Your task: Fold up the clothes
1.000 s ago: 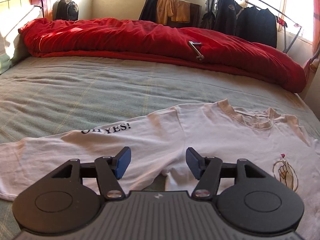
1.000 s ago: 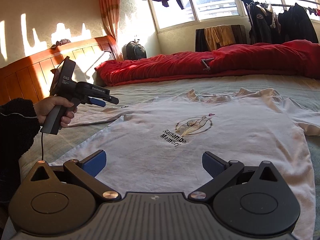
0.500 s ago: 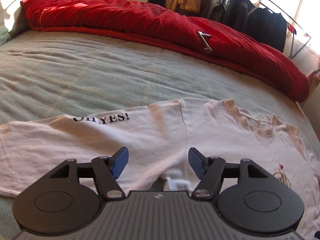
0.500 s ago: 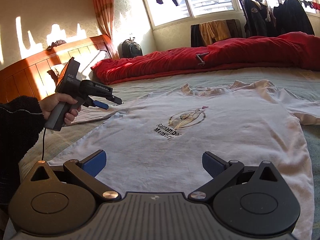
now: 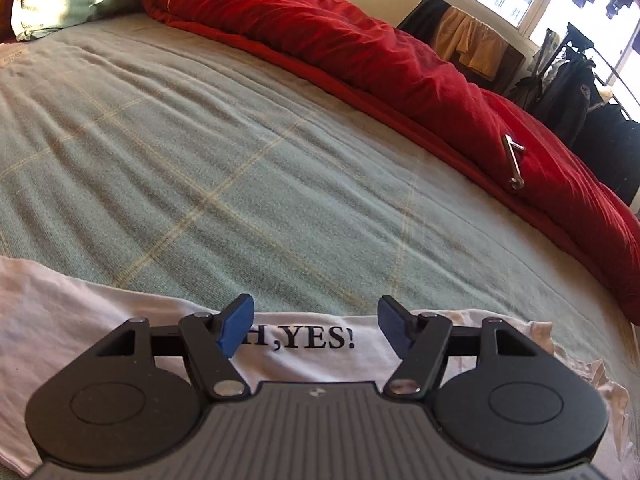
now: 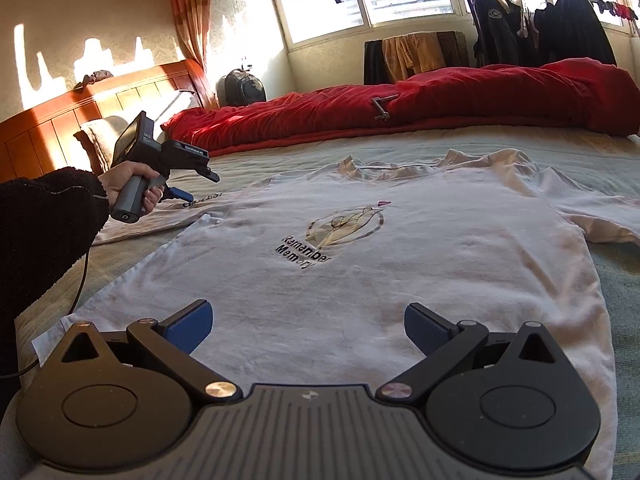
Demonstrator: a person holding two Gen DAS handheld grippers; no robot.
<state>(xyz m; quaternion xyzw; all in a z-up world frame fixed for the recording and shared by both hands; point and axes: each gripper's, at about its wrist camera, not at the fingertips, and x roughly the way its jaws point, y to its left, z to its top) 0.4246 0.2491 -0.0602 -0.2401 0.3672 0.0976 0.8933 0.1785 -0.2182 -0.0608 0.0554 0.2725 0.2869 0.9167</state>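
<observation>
- A white T-shirt (image 6: pixel 400 264) lies spread flat, front up, on the green checked bedspread (image 5: pixel 240 168), with its collar toward the red duvet (image 6: pixel 440 96) bunched along the far side of the bed.
- The shirt's chest print reads "Remember Memory"; the sleeve (image 5: pixel 304 340) on the headboard side, stretched out flat, bears the words "H,YES!" as far as they show.
- The left gripper (image 5: pixel 312 326) hangs just over that sleeve, its blue pads apart with the lettering showing between them. The pads press on nothing.
- From the right wrist view, a hand (image 6: pixel 132 188) in a dark fuzzy sleeve holds the left gripper's handle, its tip low over the sleeve on the side away from the duvet.
- The right gripper (image 6: pixel 306 326) hovers over the shirt's lower body near the hem, at the end farthest from the duvet. Its pads stand wide apart and nothing is between them but the flat cloth beneath.
- A metal bar lies on the duvet.
</observation>
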